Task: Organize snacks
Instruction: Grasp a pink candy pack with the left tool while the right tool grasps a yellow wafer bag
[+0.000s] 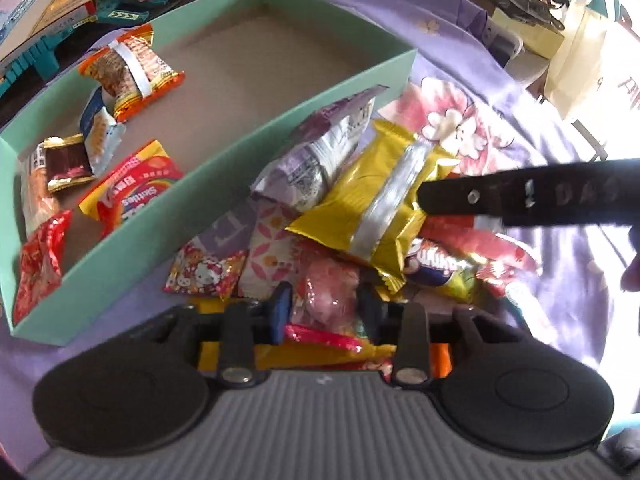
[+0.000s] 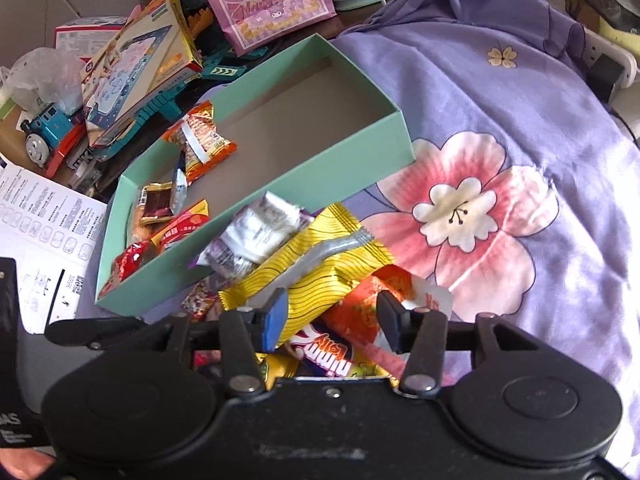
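In the left wrist view, the mint-green box (image 1: 132, 236) runs from lower left up to top centre, with an orange packet (image 1: 132, 72), a Skittles bag (image 1: 132, 188) and a red packet (image 1: 38, 260) grouped at its left end. To its right the loose snack pile (image 1: 340, 216) lies on the purple floral cloth (image 1: 560, 280), topped by a yellow packet (image 1: 372, 204), and the left gripper (image 1: 326, 312) hangs over a pink candy bag (image 1: 328, 296) at lower centre with its jaws spread.

In the right wrist view the box (image 2: 280, 196) sits left of centre, the yellow packet (image 2: 316, 264) lies just below it, and the right gripper (image 2: 332, 320) hovers with jaws apart over the orange wrapper (image 2: 360, 308).
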Action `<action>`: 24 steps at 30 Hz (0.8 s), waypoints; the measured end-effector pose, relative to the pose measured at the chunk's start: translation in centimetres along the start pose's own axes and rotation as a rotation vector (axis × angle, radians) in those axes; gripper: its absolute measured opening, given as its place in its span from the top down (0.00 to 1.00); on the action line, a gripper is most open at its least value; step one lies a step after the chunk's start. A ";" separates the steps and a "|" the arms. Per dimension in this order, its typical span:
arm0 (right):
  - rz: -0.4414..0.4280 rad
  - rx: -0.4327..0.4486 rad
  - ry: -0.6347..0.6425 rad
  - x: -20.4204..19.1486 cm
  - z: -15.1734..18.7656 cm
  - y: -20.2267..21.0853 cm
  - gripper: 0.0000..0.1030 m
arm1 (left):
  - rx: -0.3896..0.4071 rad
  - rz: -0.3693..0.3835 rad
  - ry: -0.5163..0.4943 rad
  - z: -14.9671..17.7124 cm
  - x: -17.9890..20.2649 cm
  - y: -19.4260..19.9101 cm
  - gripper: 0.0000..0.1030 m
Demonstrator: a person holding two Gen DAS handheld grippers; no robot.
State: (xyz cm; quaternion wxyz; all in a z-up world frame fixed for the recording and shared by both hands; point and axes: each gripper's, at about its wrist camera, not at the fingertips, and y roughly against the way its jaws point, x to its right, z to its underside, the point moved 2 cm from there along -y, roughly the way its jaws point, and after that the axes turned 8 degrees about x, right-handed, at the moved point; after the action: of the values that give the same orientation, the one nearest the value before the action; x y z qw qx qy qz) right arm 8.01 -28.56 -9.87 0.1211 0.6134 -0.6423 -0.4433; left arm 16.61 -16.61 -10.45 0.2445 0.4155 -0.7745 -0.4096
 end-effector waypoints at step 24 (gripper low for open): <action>0.081 0.035 0.153 -6.3 0.7 -3.2 0.46 | 0.047 -0.020 0.208 3.4 -6.2 1.8 0.73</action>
State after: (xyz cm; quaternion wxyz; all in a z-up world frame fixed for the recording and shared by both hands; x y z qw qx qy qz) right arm 11.04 -22.13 -10.14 0.1769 0.6208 -0.6633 -0.3787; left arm 16.74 -9.33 -11.04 0.3100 0.4690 -0.7501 -0.3484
